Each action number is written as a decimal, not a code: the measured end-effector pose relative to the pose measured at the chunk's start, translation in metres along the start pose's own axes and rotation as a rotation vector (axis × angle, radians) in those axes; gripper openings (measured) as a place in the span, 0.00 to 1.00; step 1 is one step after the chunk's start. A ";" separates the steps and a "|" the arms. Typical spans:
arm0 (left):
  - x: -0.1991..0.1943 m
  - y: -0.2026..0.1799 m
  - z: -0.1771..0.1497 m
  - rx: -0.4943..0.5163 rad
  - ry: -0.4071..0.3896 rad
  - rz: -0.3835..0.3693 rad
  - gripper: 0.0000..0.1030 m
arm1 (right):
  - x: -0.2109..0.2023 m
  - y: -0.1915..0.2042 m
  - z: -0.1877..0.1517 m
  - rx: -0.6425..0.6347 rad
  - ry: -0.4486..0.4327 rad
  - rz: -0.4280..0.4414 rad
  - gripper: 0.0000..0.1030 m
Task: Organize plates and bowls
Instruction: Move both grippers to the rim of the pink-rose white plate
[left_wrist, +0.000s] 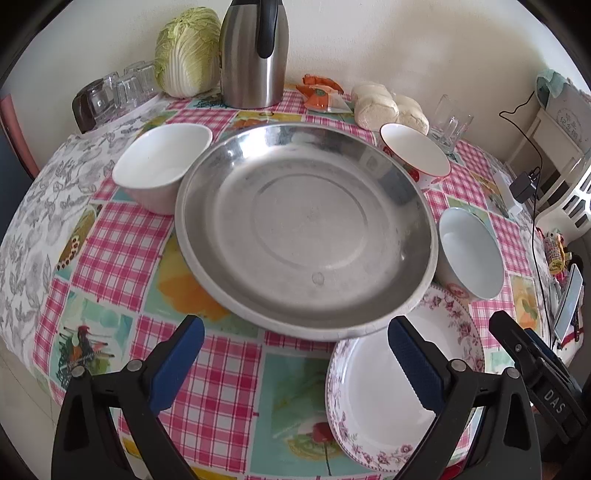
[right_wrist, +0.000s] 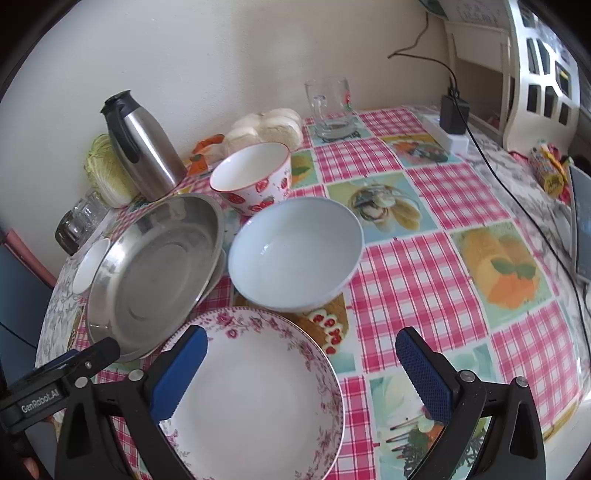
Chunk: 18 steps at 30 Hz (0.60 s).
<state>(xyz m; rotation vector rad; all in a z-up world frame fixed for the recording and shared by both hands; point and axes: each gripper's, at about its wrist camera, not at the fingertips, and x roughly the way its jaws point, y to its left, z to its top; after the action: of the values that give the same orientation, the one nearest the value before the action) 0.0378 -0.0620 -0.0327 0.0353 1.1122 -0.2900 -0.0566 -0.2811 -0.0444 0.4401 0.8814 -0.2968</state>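
The table (left_wrist: 122, 236) is carrying everything under a pink-checked cloth with fruit panels, its far edge lying against a cream wall.

The steel pan (left_wrist: 306, 232), widest of the dishes, is sitting in the middle of the table, empty; in the right wrist view its right rim is resting on something pale beneath it, so it is lying slightly tilted.

The floral plate (left_wrist: 373, 402) is lying at the near edge, just right of the pan, its far rim tucked under the pan's rim.

The pale blue bowl (right_wrist: 295, 254) is standing upright just beyond the plate and beside the pan's right rim. The white bowl (left_wrist: 162, 166) is sitting at the pan's far-left side, touching or nearly touching its rim. The strawberry bowl (right_wrist: 255, 177) is standing at the pan's far-right side, behind the blue bowl.

Along the far edge a steel thermos jug (left_wrist: 255, 55), a napa cabbage (left_wrist: 188, 51), a bag of steamed buns (left_wrist: 388, 105) and a glass mug (right_wrist: 332, 107) are standing.

The left gripper (left_wrist: 295, 369) is hovering open over the near edge, facing the pan and gripping nothing. The right gripper (right_wrist: 301, 373) is hovering spread wide above the floral plate, its left finger over the plate's left rim, also gripping nothing.
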 end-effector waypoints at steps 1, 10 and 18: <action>0.000 0.000 -0.002 -0.004 0.006 -0.007 0.97 | 0.001 -0.003 -0.002 0.009 0.011 -0.001 1.00; 0.008 -0.010 -0.016 0.010 0.061 -0.040 0.97 | 0.023 -0.025 -0.018 0.105 0.141 -0.028 1.00; 0.014 -0.015 -0.016 0.015 0.080 -0.053 0.97 | 0.030 -0.024 -0.022 0.106 0.169 -0.007 0.97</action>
<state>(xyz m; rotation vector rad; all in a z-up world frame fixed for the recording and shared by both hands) 0.0259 -0.0763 -0.0504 0.0312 1.1920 -0.3464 -0.0632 -0.2931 -0.0860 0.5663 1.0356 -0.3169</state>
